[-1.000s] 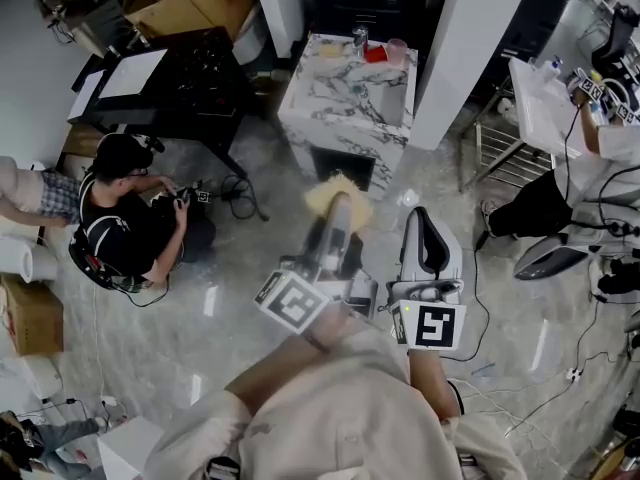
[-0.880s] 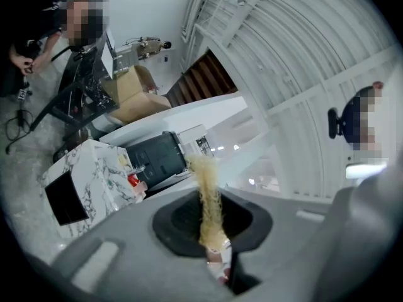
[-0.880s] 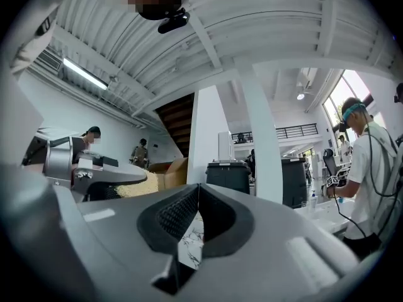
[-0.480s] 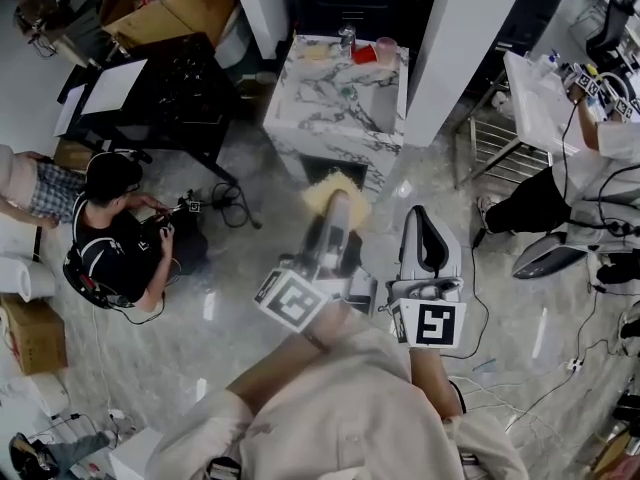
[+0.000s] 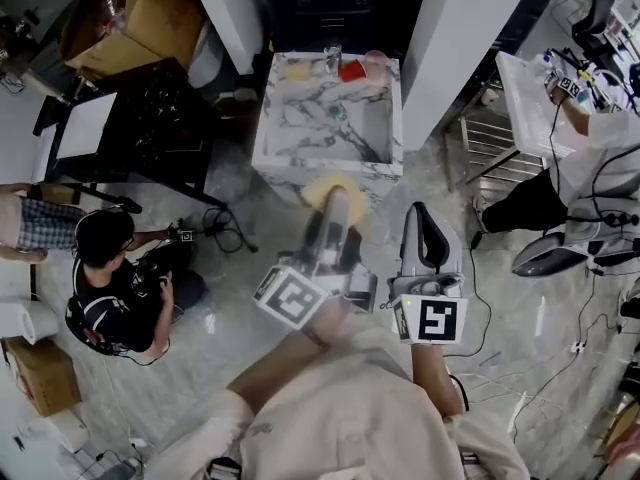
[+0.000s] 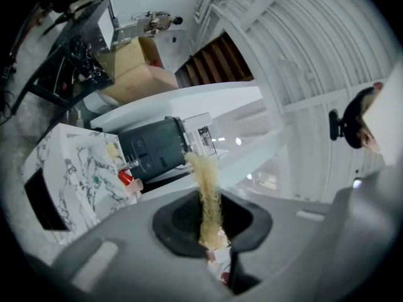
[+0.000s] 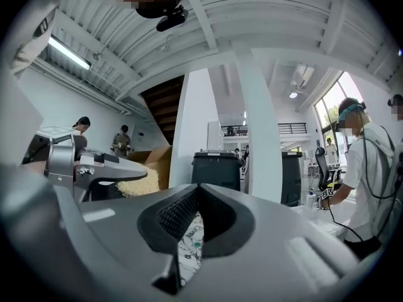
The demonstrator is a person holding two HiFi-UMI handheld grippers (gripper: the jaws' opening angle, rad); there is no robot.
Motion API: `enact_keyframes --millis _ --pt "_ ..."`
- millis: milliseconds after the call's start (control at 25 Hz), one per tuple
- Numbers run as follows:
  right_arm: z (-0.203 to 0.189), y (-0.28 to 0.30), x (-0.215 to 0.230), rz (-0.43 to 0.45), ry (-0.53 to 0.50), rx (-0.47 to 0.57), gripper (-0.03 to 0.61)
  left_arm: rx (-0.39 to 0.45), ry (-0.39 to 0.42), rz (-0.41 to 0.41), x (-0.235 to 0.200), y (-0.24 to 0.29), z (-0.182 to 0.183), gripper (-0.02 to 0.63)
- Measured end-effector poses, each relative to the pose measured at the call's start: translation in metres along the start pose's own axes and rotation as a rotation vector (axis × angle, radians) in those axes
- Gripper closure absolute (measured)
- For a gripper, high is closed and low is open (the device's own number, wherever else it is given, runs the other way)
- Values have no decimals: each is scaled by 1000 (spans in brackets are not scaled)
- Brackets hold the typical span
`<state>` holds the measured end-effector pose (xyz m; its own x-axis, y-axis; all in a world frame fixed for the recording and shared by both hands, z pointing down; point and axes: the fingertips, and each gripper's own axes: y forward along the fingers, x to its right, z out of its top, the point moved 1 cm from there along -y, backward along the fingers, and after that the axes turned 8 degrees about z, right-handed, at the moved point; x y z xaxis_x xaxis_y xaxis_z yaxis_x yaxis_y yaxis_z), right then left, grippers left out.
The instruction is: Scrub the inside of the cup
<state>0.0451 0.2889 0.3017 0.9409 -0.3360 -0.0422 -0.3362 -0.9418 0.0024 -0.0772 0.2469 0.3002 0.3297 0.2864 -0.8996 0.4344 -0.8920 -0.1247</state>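
**Left gripper** point(image 6: 211, 234): the jaws are clamped on a yellow fibrous scrub pad point(image 6: 206, 187). The pad stands edge-on between the jaws and sticks out past their tips.

**Right gripper** point(image 7: 195, 214): the jaws are together with nothing between them. It lies just beside the left gripper, at its 3 o'clock in the head view, and the two do not touch.

**Work surface:** in the head view a marble-topped counter point(image 5: 325, 118) stands at 12 o'clock from both grippers, apart from them. The scrub pad overlaps its near edge in that view.

**Task item:** two vessels stand on the counter's far edge, a clear glass point(image 5: 332, 56) and a pale pink cup point(image 5: 376, 62). A red object point(image 5: 352, 71) lies between them, and a small yellow object point(image 5: 298, 70) is at 9 o'clock from the glass. The frames do not settle which vessel the task means. Both are well apart from the grippers.

**Surroundings, from the grippers in the head view:**
- 1 o'clock: a white pillar point(image 5: 460, 48).
- 2 o'clock: a standing person point(image 5: 590, 158) at a white table point(image 5: 525, 103).
- 8 o'clock: a seated person point(image 5: 115, 293) on the floor.
- 10 o'clock: a black table point(image 5: 150, 128), with a cardboard box point(image 5: 150, 8) beyond it.
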Motion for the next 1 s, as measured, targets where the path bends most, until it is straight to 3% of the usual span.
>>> enact_keyframes --millis 240,520,1000 --pt "-4 58 3 -30 -14 -13 580 -28 -13 -9 -28 49 30 591" --pt "-18 98 11 -32 -25 -67 580 -56 -55 23 -59 83 38 591" --pt "-39 171 75 27 15 -68 580 -3 -19 89 -89 166 42 591"
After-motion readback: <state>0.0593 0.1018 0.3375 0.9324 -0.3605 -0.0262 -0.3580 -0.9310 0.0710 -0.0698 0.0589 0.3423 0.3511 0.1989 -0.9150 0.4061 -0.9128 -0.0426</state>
